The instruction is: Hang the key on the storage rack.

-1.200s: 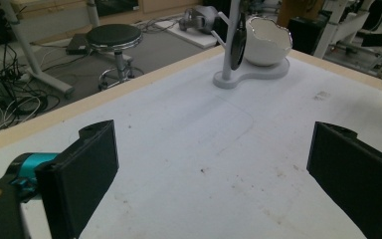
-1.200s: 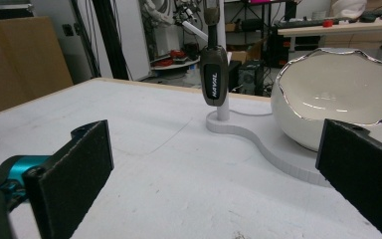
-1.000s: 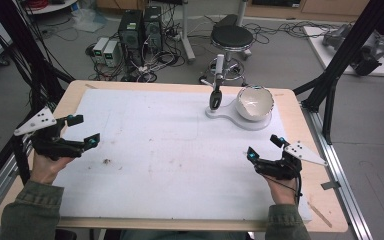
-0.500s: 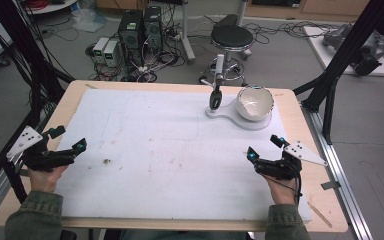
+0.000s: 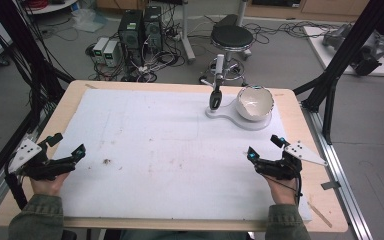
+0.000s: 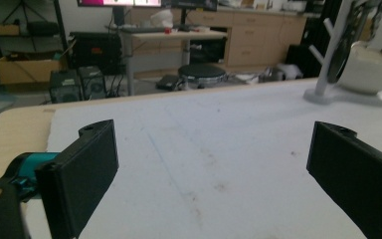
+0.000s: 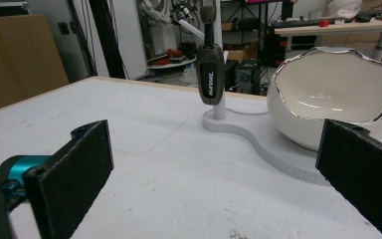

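Both tongs gaping and empty, left tongs (image 5: 66,150), right tongs (image 5: 265,150), bowl (image 7: 328,99) partly hidden by jaw

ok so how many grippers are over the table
2: the left gripper near the table's left edge, the right gripper near its right edge, both open and holding nothing.

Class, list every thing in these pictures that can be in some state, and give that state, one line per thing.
left gripper: open, jaws wide apart, holding nothing.
right gripper: open, holding nothing, facing the bowl.
white bowl: tilted on its stand, opening toward the person, looks empty.
dark watch: hanging on the stand's post.
white stand: flat on the table cover.
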Action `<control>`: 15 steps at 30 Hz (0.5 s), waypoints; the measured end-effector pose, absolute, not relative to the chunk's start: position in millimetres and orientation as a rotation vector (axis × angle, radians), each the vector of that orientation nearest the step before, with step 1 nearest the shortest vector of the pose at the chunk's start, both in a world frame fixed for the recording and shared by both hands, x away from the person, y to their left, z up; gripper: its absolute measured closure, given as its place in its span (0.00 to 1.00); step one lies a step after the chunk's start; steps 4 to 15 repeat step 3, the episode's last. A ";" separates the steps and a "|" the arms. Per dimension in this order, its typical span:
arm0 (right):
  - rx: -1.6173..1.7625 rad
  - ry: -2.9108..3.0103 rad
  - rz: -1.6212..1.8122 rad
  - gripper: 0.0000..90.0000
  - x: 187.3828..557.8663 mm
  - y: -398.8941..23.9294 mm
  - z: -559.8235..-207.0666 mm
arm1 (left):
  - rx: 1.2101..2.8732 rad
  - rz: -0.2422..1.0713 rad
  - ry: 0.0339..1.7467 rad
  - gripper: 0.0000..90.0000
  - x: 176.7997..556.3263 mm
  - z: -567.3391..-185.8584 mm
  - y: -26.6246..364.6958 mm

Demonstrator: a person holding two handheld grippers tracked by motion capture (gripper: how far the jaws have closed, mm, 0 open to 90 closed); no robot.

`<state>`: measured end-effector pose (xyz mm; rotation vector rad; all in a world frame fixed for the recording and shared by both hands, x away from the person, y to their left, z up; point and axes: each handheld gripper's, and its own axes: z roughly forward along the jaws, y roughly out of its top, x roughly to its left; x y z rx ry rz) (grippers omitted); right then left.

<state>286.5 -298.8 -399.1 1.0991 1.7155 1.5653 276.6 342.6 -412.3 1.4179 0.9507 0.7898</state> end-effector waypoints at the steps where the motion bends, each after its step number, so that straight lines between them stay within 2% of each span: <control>1: 1.094 1.720 1.567 0.01 286.6 -298.8 -399.1 | 1.416 0.794 0.944 0.07 276.1 -411.8 342.5; 15: 1.097 1.723 1.564 0.01 286.6 -298.3 -399.3 | 1.414 0.792 0.944 0.07 275.7 -411.6 341.5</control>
